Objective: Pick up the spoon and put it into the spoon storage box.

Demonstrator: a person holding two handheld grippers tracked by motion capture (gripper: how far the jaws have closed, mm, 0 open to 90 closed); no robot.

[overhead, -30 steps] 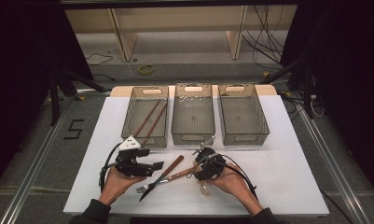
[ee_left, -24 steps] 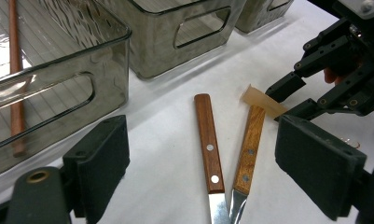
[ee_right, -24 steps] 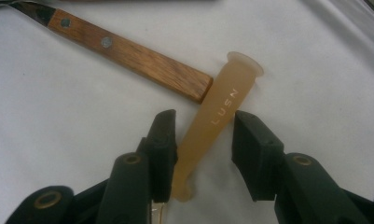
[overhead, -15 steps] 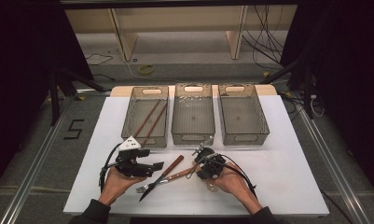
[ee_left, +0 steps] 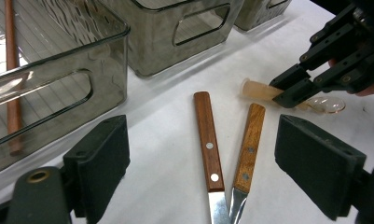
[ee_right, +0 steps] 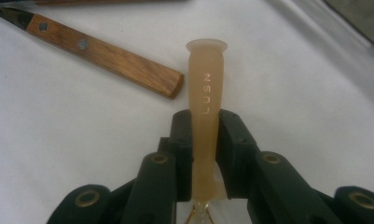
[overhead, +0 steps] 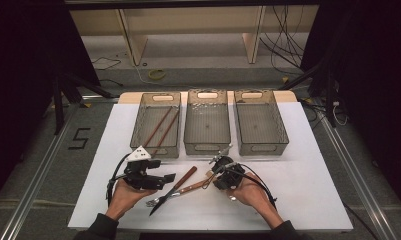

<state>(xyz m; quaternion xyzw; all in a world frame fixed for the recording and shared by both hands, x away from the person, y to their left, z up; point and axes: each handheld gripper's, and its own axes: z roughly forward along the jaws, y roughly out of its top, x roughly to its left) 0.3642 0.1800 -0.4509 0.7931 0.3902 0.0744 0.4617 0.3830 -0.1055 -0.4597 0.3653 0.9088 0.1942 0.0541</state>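
Your right gripper (ee_right: 204, 126) has just been closing, and its black pads are now pressing on either side of the translucent amber plastic handle of a small spoon (ee_right: 206, 93), which is lying on the white table cover (overhead: 298, 195) near the front edge, right of centre. Compared with a second ago, when the jaws were standing wider around that handle, this is looking like a finished grasp, so the spoon is probably ready for lifting toward one of the three clear smoky plastic bins (overhead: 207, 120) along the far side. The spoon's clear bowl (ee_left: 327, 104) is resting on the cover just behind the jaws. Your left gripper (ee_left: 203, 158) is waiting with its jaws spread wide and holding nothing, hovering over two wooden-handled steel utensils (ee_left: 208, 135) lying side by side at the near centre. Two brown chopsticks (overhead: 160, 127) are sitting in the left bin.
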